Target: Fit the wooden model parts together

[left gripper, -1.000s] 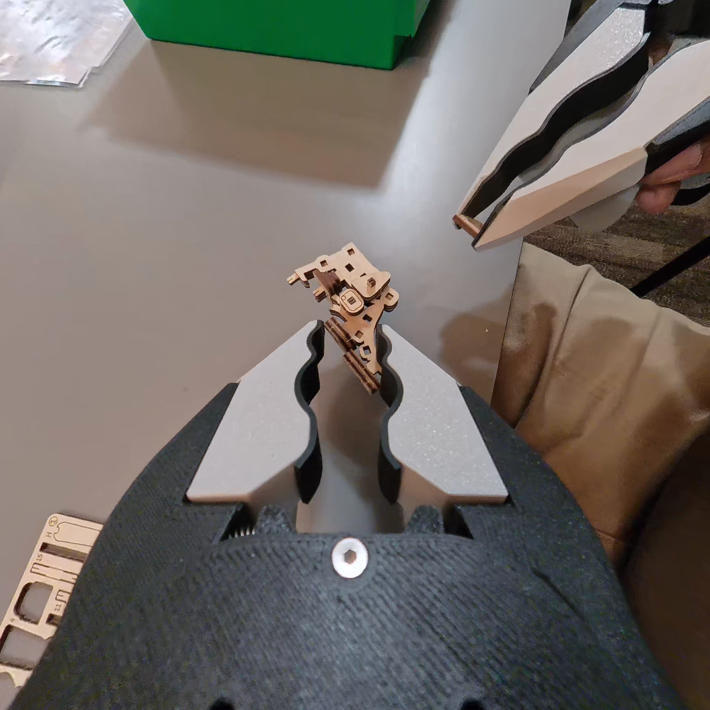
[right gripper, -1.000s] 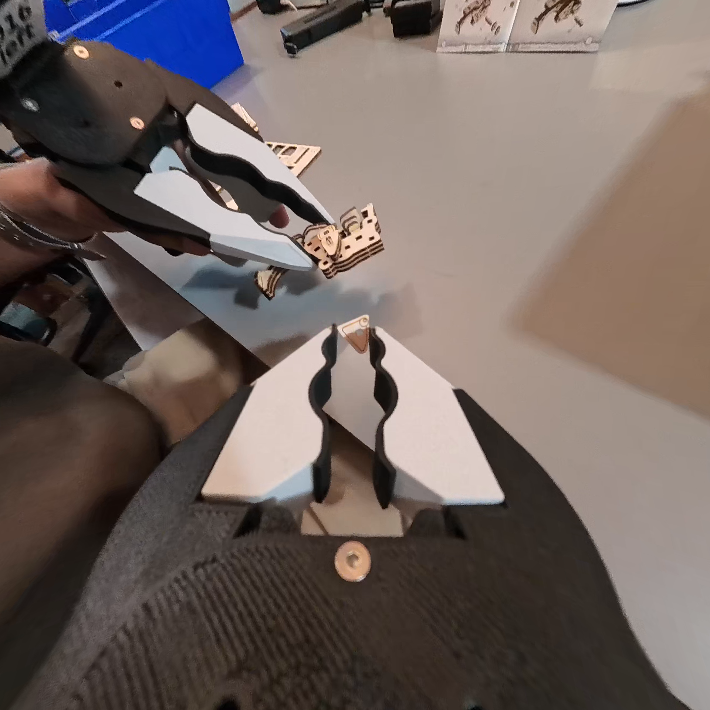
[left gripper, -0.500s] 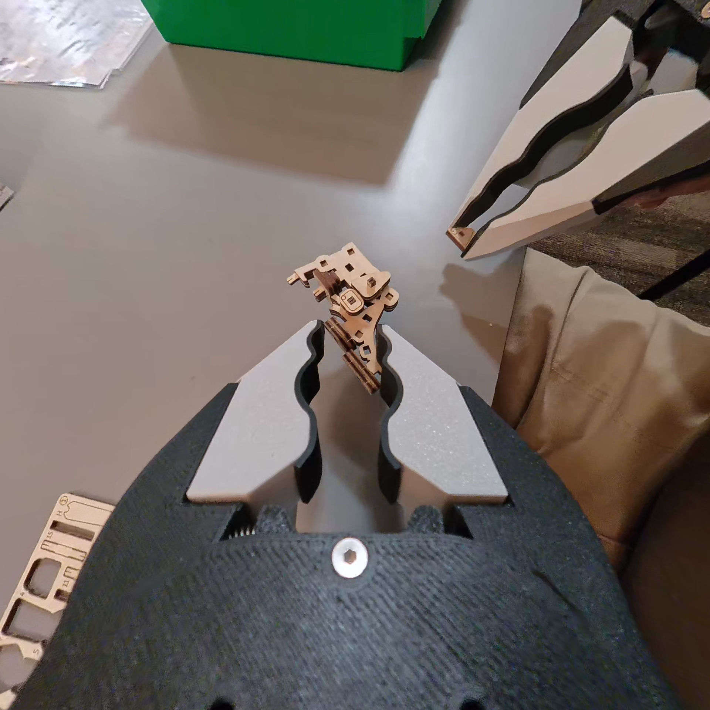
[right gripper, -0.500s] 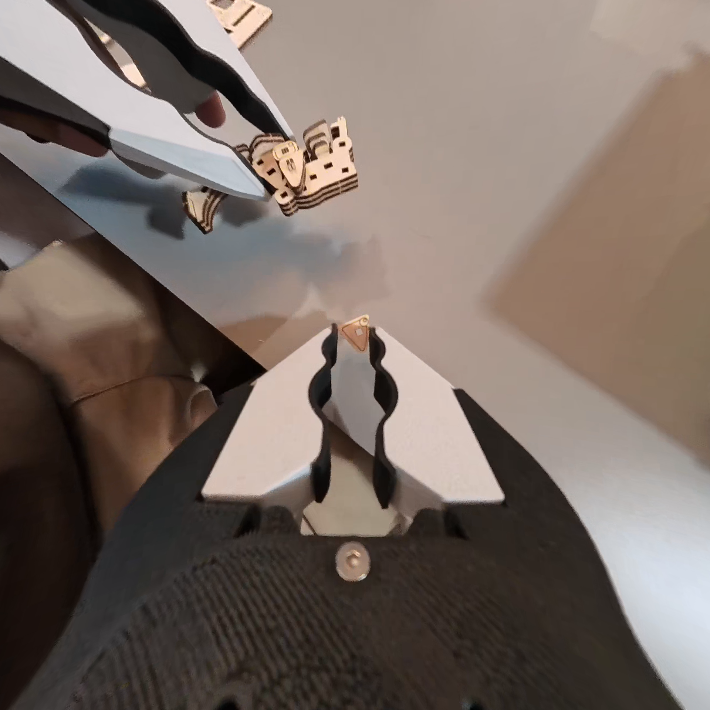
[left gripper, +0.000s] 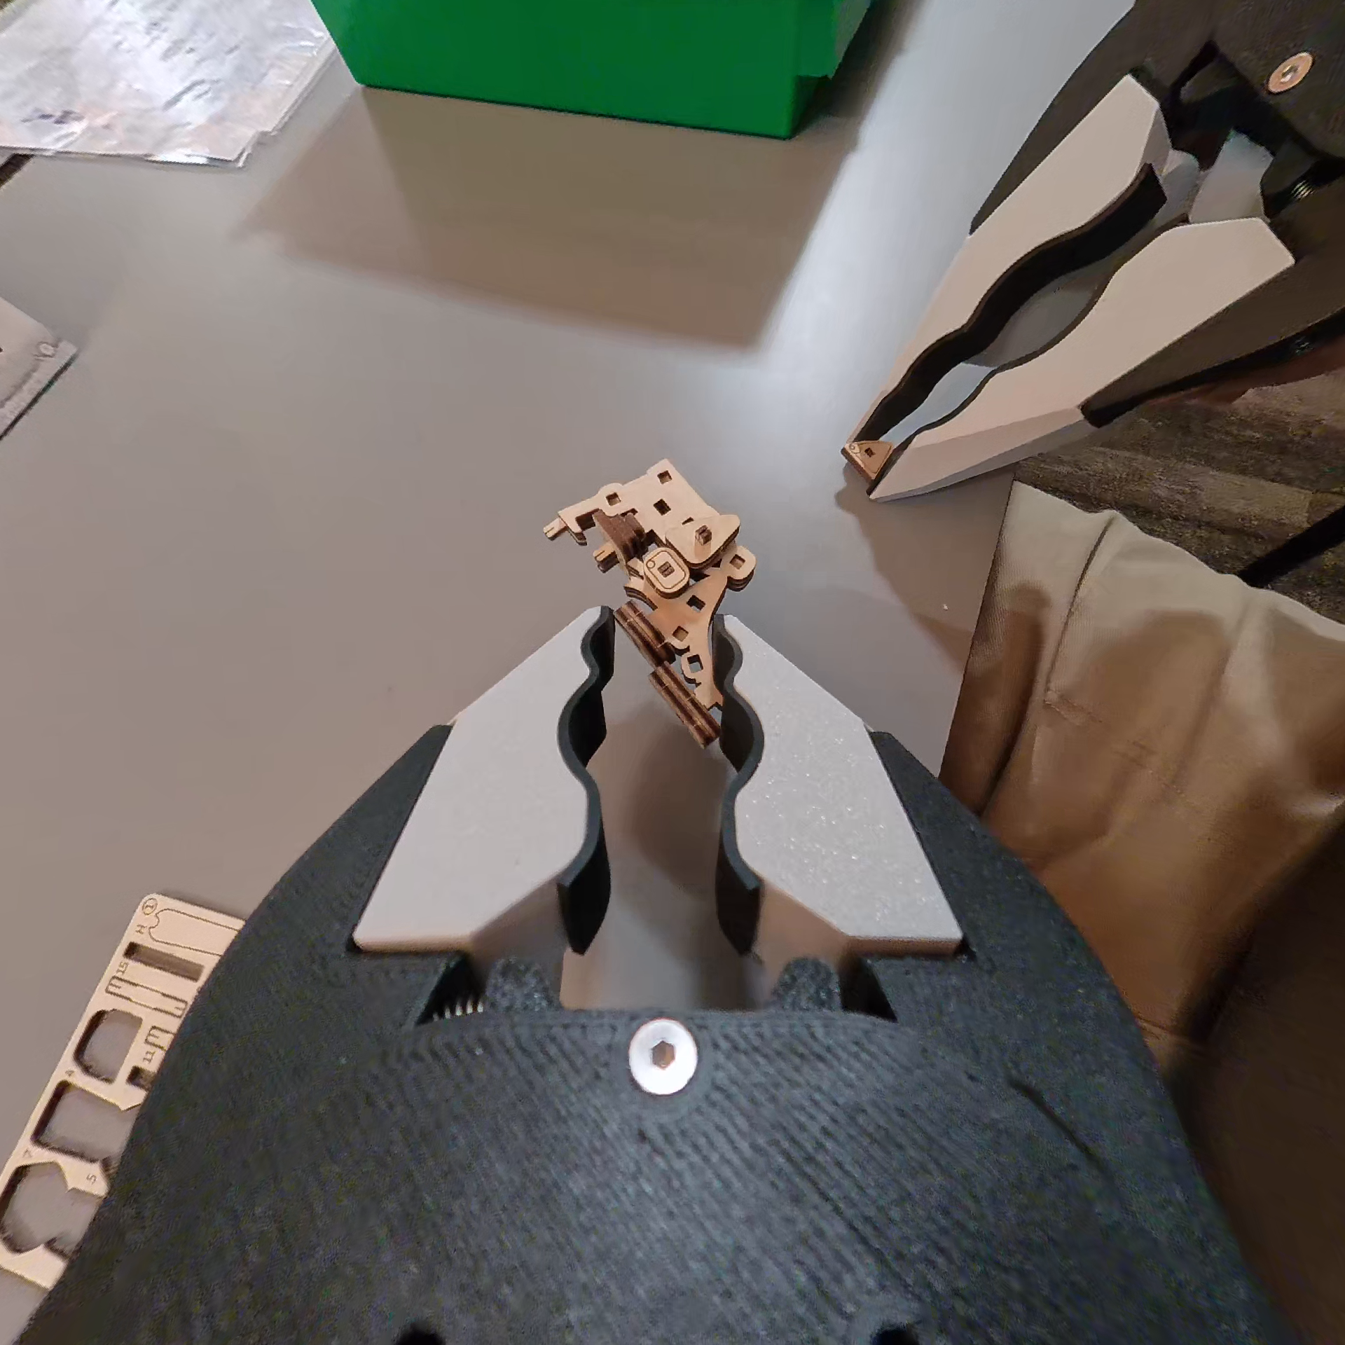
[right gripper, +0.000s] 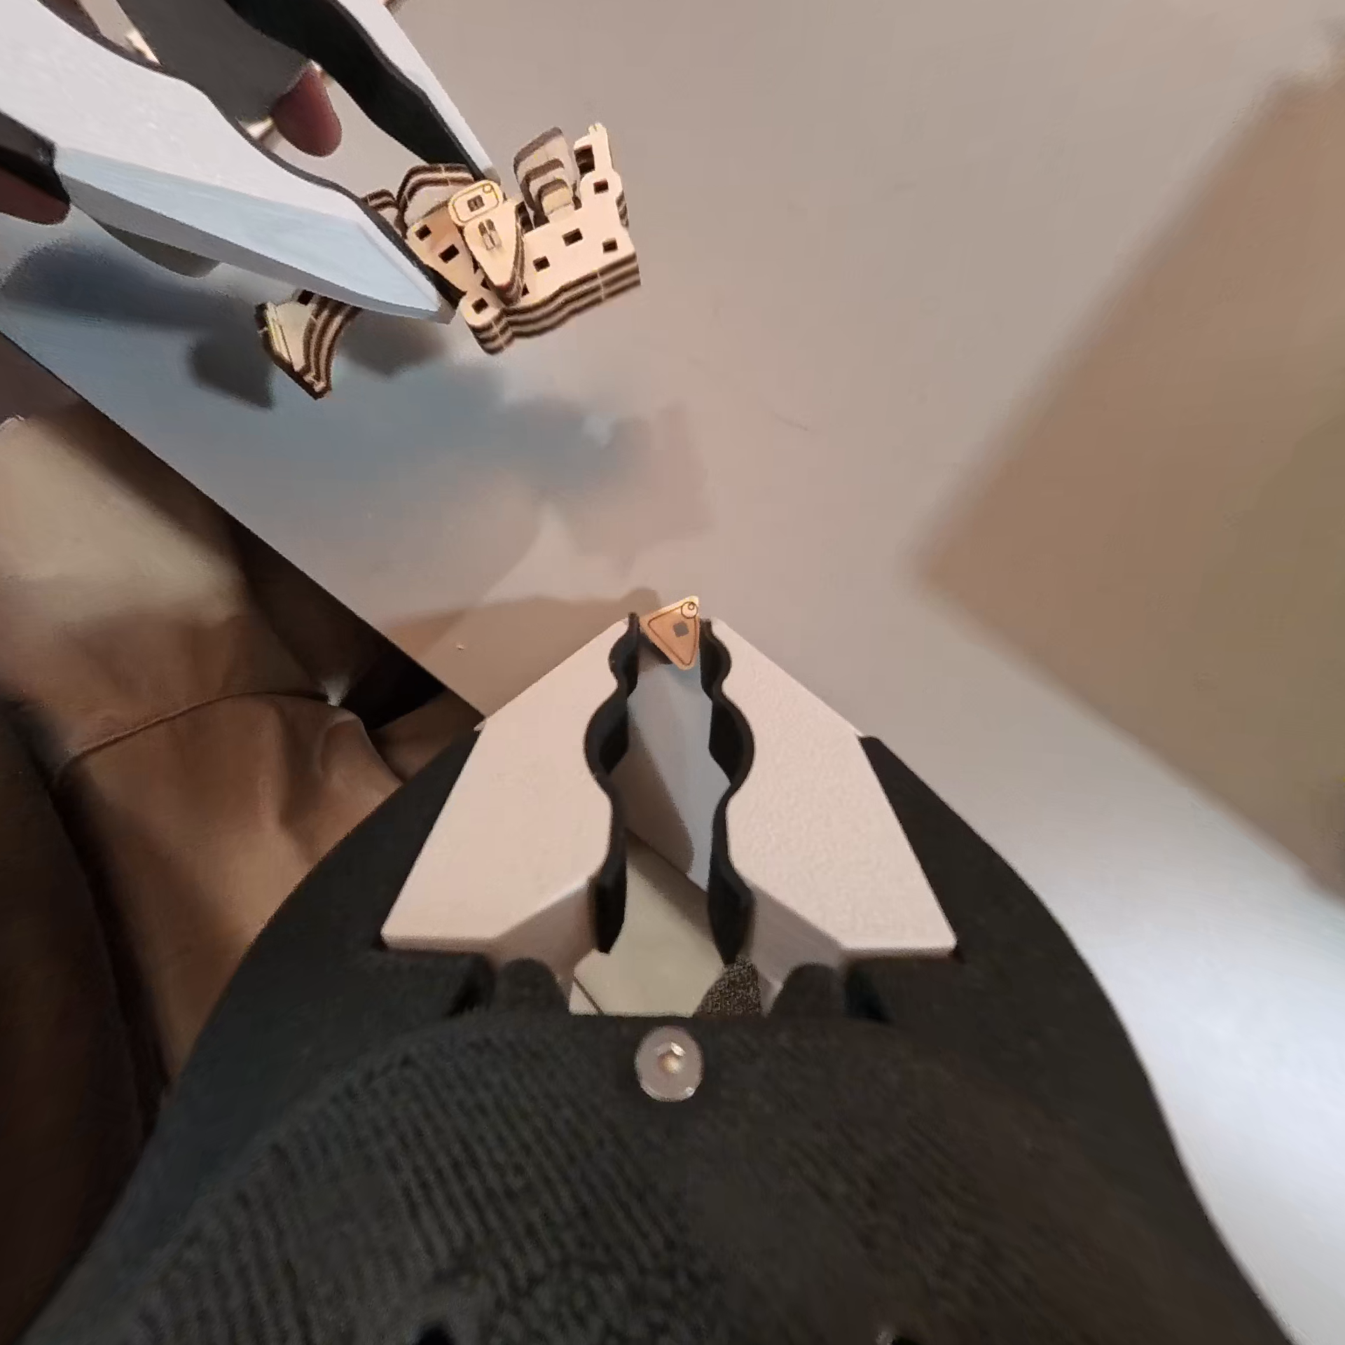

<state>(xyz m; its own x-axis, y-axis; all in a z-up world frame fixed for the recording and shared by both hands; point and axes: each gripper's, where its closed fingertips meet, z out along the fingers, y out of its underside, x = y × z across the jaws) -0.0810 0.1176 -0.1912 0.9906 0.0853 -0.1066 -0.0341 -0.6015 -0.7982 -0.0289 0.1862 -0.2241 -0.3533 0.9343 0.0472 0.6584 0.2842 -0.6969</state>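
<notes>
The left gripper [left gripper: 664, 626] is closed on the partly built wooden model [left gripper: 659, 582], which is pinched by its lower stem between the tips and held clear above the grey table [left gripper: 327, 473]. The right gripper [right gripper: 673, 627] is pressed together on a small triangular wooden piece [right gripper: 675, 637], gripped at the very tips. In the left wrist view the right gripper [left gripper: 877, 466] is seen to the upper right, apart from the model, with bare tabletop lying between the two. In the right wrist view the model [right gripper: 531, 240] is seen to the upper left of the triangular piece, with open air between them.

The table edge runs diagonally close beside both grippers; beyond it, tan trousers [left gripper: 1164, 728] are seen. A green bin [left gripper: 582, 58] stands at the far side of the table; its contents cannot be seen. A wooden parts sheet [left gripper: 94, 1055] with emptied cut-outs lies flat at the near left, and clear plastic wrapping [left gripper: 145, 73] lies at the far left. Carpeted floor [left gripper: 1179, 480] is visible past the table edge.
</notes>
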